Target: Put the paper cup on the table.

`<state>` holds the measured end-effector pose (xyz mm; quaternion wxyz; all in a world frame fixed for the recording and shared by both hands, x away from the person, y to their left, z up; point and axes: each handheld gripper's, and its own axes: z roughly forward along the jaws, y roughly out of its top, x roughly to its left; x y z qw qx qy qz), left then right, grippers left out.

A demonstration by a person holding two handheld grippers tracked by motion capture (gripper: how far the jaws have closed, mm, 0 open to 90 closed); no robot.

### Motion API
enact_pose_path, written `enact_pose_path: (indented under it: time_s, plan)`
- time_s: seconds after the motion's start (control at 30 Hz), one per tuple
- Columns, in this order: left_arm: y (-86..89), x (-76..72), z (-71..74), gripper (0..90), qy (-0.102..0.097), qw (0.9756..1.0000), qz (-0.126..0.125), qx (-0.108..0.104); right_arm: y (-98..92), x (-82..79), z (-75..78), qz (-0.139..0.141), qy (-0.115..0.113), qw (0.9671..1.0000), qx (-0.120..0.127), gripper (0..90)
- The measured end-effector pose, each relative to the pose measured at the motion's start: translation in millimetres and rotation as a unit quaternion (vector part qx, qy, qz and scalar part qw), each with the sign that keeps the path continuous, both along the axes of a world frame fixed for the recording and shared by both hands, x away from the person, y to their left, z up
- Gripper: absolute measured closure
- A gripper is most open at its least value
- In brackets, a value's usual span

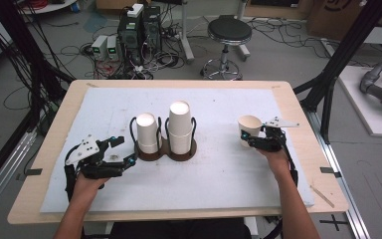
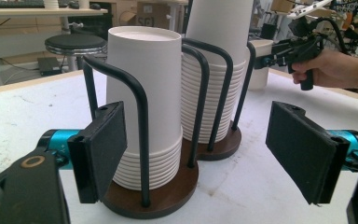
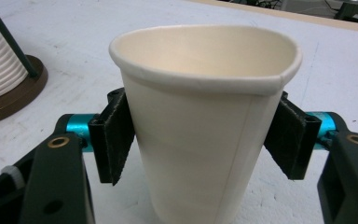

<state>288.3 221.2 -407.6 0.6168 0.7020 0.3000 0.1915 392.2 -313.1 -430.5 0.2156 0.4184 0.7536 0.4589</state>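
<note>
A brown cup holder (image 1: 165,153) with black wire loops stands mid-table and carries two stacks of white paper cups upside down: a shorter stack (image 1: 147,132) and a taller stack (image 1: 180,127). My left gripper (image 1: 124,151) rests open just left of the holder. In the left gripper view its jaws (image 2: 204,149) stand wide, with the shorter stack (image 2: 144,93) right ahead and nothing between the pads. To the right, my right gripper (image 1: 247,140) is shut on a single upright paper cup (image 1: 249,126), pads pressing its sides (image 3: 200,93) and its rim slightly oval. Whether its bottom touches the sheet I cannot tell.
A white foam sheet (image 1: 219,169) covers most of the wooden table (image 1: 298,114). Beyond the far edge are a black stool (image 1: 229,32) and computer boxes with cables (image 1: 139,30). Black frame posts (image 1: 343,55) rise at both sides.
</note>
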Motion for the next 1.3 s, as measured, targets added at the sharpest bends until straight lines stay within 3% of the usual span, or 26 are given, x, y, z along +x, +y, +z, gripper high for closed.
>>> enact_pose_path:
  time_s: [0.37, 0.5, 0.73, 1.3]
  plan:
    - [0.4, -0.6, -0.6, 20.5, 0.003, 1.0000, 0.002, -0.002, -1.4, -7.1, 0.8, 0.003, 0.010, 0.9999, -0.006, 26.6]
    - [1.1, 0.0, -0.8, 20.4, 0.004, 1.0000, 0.001, 0.000, -3.2, -10.3, -2.5, 0.006, 0.004, 0.9999, -0.013, 22.9]
    - [0.8, 0.3, -0.6, 20.5, 0.004, 1.0000, 0.000, 0.000, -12.4, -16.1, -3.4, 0.001, 0.008, 0.9999, -0.007, 20.7]
    - [3.3, 1.9, -1.3, 20.4, 0.009, 0.9999, 0.006, -0.010, -36.7, -54.6, 5.0, 0.017, -0.004, 0.9998, 0.005, 20.7]
